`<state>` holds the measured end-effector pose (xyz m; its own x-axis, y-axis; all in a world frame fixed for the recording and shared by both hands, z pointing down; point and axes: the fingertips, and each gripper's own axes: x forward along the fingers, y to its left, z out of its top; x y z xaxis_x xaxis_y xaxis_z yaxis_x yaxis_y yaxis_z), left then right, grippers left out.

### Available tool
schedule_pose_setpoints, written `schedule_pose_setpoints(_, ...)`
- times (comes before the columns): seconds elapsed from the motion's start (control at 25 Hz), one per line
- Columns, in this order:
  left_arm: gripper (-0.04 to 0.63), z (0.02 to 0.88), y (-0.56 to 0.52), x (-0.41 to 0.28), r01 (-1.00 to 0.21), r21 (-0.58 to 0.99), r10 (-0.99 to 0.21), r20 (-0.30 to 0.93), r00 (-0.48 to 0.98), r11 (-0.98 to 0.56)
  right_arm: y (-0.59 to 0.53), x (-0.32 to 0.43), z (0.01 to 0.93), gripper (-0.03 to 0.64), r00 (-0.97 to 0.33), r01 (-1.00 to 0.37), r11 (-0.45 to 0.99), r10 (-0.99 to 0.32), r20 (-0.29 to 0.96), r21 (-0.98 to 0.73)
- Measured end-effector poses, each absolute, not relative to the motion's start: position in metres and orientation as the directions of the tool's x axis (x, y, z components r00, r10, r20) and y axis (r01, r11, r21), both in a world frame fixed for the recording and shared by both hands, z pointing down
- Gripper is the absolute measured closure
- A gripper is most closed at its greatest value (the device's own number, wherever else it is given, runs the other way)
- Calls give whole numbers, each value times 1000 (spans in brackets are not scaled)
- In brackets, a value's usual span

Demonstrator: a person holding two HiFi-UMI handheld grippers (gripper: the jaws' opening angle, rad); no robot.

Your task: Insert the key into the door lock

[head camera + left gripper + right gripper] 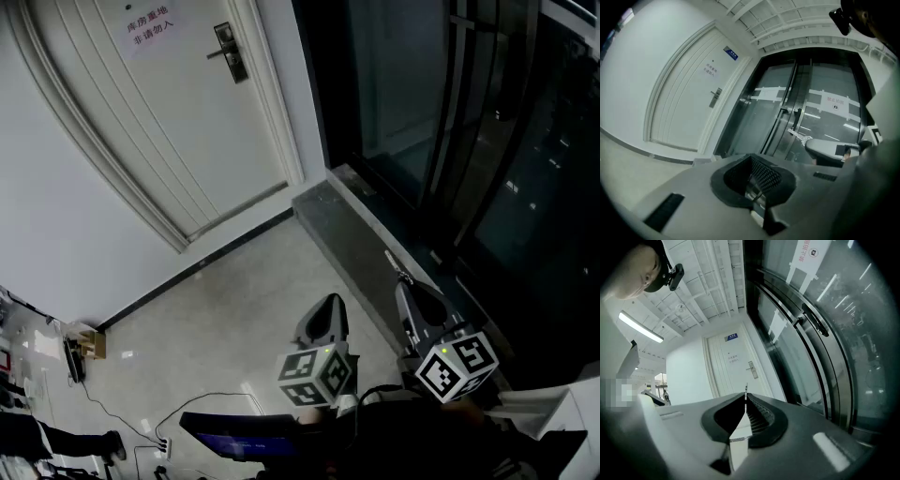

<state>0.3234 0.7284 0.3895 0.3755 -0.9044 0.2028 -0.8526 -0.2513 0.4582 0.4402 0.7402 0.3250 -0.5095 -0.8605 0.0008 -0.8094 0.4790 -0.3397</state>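
One white door (169, 122), one door lock (230, 52) with one lever handle (217, 54), one paper notice (148, 26), one blue sign (731, 337), one key (397, 265), two hand-held grippers, left gripper (327, 307) and right gripper (403, 283), one marker cube (316, 375) on each, two in all.

Grey left gripper (329, 304), grey right gripper (405, 289), 2 black-and-white marker cubes (316, 373)

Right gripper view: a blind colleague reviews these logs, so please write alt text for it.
The right gripper has its fingers shut on a key, whose tip sticks out toward a closed white door with a lock. Dark glass doors fill the right side.
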Motion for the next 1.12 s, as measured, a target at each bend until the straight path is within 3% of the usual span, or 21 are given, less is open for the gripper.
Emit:
schedule_pose_setpoints(0.76, 595, 402, 727, 312, -857, 455, -899, 227, 374, -242, 736, 427, 333, 605, -520, -809, 482, -854, 27, -335)
schedule_pose_setpoints(1.12, 595, 404, 702, 290, -880, 383, -878, 266, 397, -282, 716, 388, 335, 604, -519, -820, 479, -853, 51, -314)
